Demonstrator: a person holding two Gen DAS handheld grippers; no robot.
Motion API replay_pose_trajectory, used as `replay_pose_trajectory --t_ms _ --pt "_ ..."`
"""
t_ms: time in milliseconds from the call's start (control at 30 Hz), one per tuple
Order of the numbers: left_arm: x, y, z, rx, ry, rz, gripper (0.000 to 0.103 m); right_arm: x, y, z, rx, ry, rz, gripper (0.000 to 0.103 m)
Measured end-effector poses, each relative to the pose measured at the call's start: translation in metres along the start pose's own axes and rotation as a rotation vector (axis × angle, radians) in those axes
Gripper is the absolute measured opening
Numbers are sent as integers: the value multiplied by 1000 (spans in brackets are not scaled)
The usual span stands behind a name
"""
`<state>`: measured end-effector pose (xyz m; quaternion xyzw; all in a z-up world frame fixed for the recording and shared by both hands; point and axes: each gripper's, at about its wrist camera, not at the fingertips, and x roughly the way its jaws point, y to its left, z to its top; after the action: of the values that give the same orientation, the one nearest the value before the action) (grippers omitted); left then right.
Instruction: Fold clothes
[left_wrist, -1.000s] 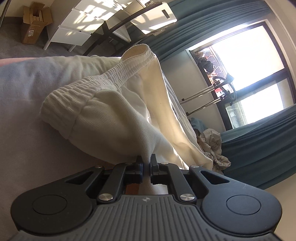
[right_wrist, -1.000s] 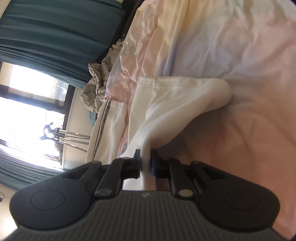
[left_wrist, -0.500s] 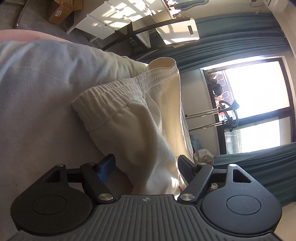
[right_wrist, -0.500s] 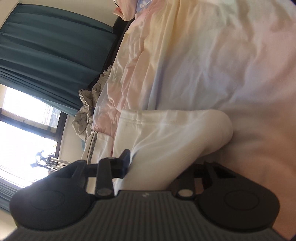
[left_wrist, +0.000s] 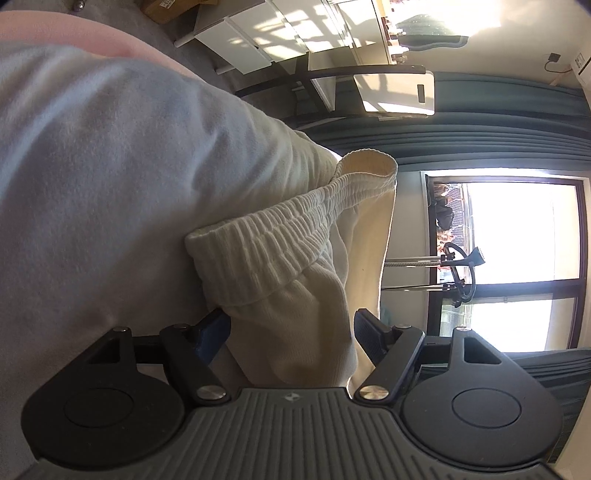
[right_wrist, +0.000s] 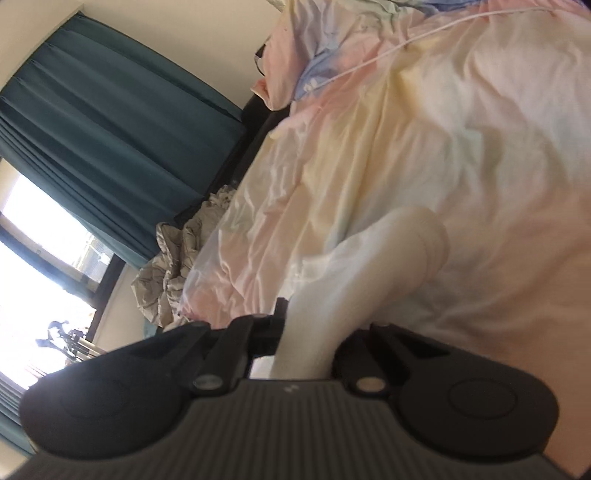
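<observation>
The cream trousers (left_wrist: 295, 295) lie on the bed (left_wrist: 92, 184), ribbed elastic waistband (left_wrist: 273, 240) bunched up and standing open at its far end, near the bed's edge. The left gripper (left_wrist: 291, 332) sits right at the fabric with its jaws spread wide; cloth runs down between the two fingers, and neither pad seems to press on it.

At the other end, a trouser leg (right_wrist: 369, 273) rests on the pastel pink-and-yellow bedsheet (right_wrist: 480, 147), doubled over into a rounded fold. The right gripper (right_wrist: 314, 332) has that leg passing between its fingers. The picture is blurred there, so I cannot tell from the look of it how hard they bite, but the fingers appear drawn in on the cloth.

Teal curtains (right_wrist: 110, 129) hang beside a bright window (left_wrist: 517, 240).
</observation>
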<state>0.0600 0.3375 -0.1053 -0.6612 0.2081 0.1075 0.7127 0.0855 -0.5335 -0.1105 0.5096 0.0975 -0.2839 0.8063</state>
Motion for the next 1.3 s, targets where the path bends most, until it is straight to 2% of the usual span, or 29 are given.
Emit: replay_pose_trajectory --t_ms 67,100,133,233,367,433,500,600,700,800,900,1000,1033,1067,1100,1133,1167,1200,1300 --pt "6 -3 3 11 4 20 68 10 -13 -6 -2 50 -71 3" --pt "8 -5 4 24 7 37 61 13 -16 -7 -6 63 -83 3" --pt "11 -8 5 44 10 61 47 15 -19 -9 -10 76 -93 3" --pt "9 -18 6 109 9 81 28 11 -17 -10 -35 72 -70 3" --pt "-4 -52 9 268 4 63 20 -2 -12 -6 -56 52 -11 3" --pt "-15 -74 12 367 12 39 9 -13 -5 0 -70 28 29 3" --pt "-20 -79 16 404 14 52 8 -22 1 3 -111 15 40 3" --pt "-23 -81 17 480 21 88 8 -24 2 2 -160 37 -22 3" --pt "-16 -69 13 534 31 141 8 -10 -15 -6 -174 115 -114 3" --pt "-9 -58 12 561 28 173 9 3 -33 -14 -174 179 -175 4" --pt "-6 -56 6 608 24 191 10 6 -38 -15 -158 185 -170 4" --pt "-11 -64 -1 671 17 208 16 4 -37 -16 -170 181 -171 8" --pt "-13 -68 -5 697 15 216 20 1 -38 -15 -155 174 -172 9" --pt "-15 -72 -10 733 14 224 23 -2 -38 -14 -141 167 -172 15" --pt "-17 -76 -15 763 9 233 30 -5 -38 -13 -127 160 -173 27" --pt "-21 -79 -19 787 1 243 43 -9 -37 -12 -128 152 -176 34" --pt "-26 -84 -26 818 -12 255 50 -13 -36 -10 -129 144 -179 49" --pt "-30 -87 -31 848 -18 252 60 -17 -32 -10 -137 135 -191 56" --pt "-47 -99 -59 981 -97 262 79 -36 -16 -9 -187 95 -177 57"
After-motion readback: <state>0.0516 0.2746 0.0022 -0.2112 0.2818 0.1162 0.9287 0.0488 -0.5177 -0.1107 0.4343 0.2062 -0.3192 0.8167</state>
